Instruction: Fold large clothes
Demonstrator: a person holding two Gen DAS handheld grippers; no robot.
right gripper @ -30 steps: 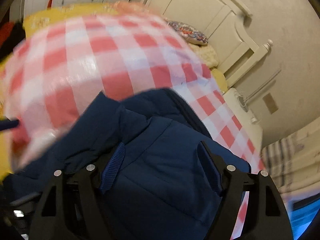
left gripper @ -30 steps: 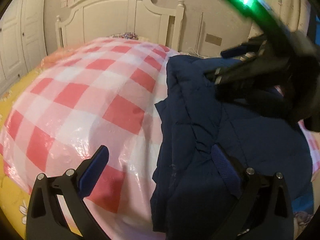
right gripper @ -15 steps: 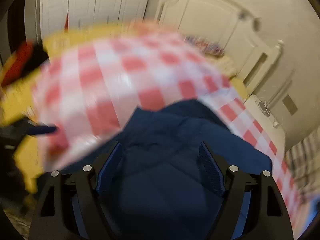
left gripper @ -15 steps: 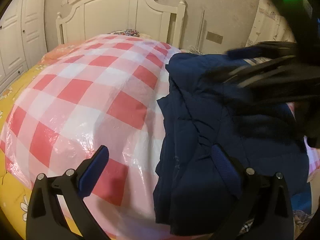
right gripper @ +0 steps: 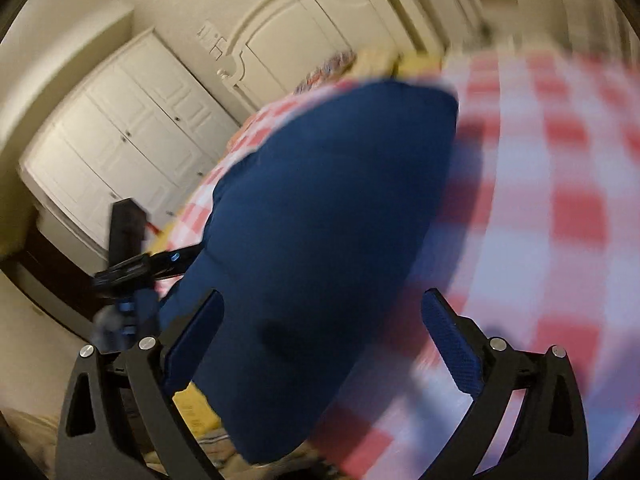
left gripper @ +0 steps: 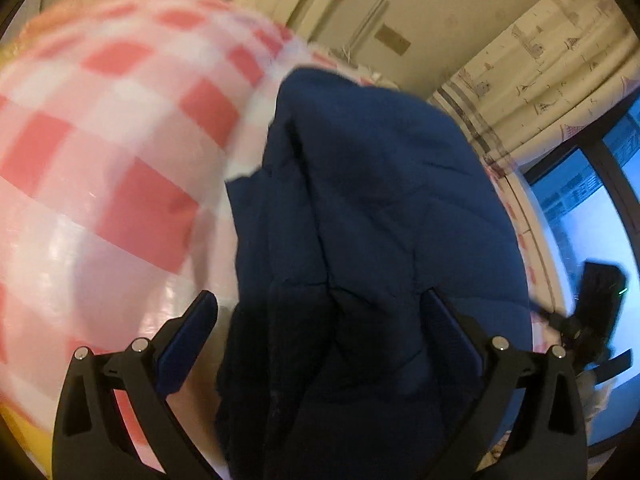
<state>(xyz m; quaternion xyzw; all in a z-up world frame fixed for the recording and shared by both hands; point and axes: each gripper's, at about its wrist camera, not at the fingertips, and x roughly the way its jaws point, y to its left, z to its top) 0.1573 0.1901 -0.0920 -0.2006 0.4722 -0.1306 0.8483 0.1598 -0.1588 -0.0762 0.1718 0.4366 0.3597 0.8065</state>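
Right wrist view: right gripper (right gripper: 320, 340) just spread wide, navy jacket (right gripper: 320, 220) lying loose between. Left wrist view: left gripper (left gripper: 320, 344) likewise released over folded jacket (left gripper: 380, 220), centre frame. Best regripped low, at one clean edge.

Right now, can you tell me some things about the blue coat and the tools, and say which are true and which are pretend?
1. The blue coat lies on a red-and-white checked cover. True.
2. The right tool is squeezed shut. False: its jaws stand wide apart, having just been opening.
3. The coat is bright green. False: it is dark blue.
4. White cupboard doors stand in the room. True.
5. The left tool is open. True.
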